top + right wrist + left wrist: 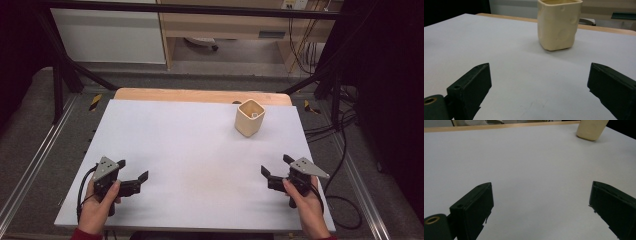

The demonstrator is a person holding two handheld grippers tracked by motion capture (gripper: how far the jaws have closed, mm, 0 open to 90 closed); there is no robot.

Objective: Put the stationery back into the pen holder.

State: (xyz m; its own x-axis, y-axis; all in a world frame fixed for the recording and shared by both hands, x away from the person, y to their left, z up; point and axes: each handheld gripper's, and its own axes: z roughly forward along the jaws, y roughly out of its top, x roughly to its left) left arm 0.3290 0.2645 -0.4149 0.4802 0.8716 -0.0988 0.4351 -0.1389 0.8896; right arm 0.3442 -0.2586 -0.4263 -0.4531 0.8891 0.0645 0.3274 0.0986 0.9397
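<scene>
The left tongs (134, 172) rest low over the near left part of the white tabletop (190, 150), with the jaws spread wide and nothing between them; in the left gripper view only bare tabletop lies between the two black jaws, and the cup stands far ahead and to their right. The right tongs (276, 167) hang over the near right part of the tabletop, also wide open and empty. The cream square cup (249, 117) stands upright ahead of the right tongs and a little to their left, well apart from both tongs and much nearer to the right ones; in the right gripper view it stands almost straight in front of the jaws. Something small and pale lies inside it, but I cannot tell what. To my judgement the work is at its very start, before any reach. The next move probably calls for the right tongs to go forward, keeping the jaws open wide enough to pass around the cup walls.
</scene>
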